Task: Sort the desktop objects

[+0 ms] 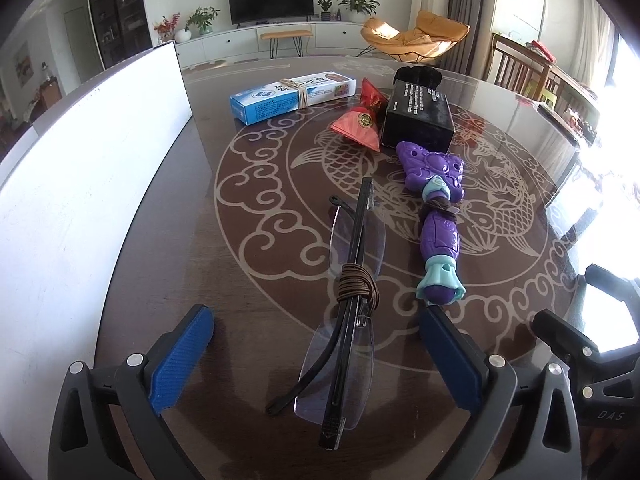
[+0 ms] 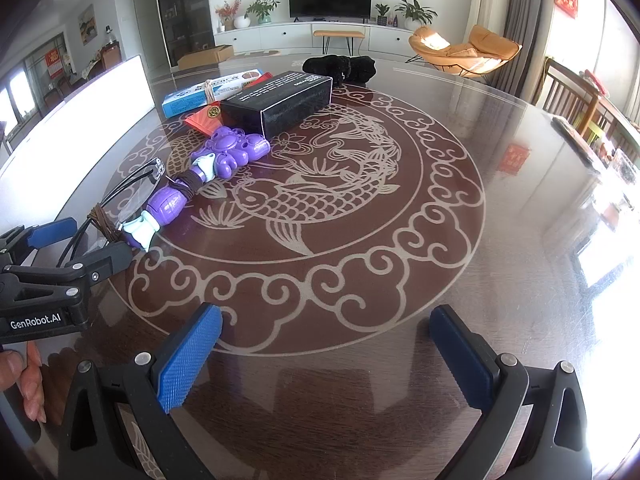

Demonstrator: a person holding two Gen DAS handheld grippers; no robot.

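The folded glasses (image 1: 346, 320) lie on the table (image 1: 256, 240) just left of the purple toy (image 1: 436, 220) — light, thin-lensed, likely fragile. The left gripper (image 1: 316, 356) straddles them, spread wide; the cord-wrapped middle (image 1: 357, 283) looks the safest hold. The right gripper (image 2: 326, 356) gapes empty.

The left hand-held gripper (image 1: 316, 354), its blue pads spread wide, straddles folded glasses (image 1: 348, 320) on the worktop (image 1: 256, 248), a purple toy (image 1: 438, 220) at two o'clock.
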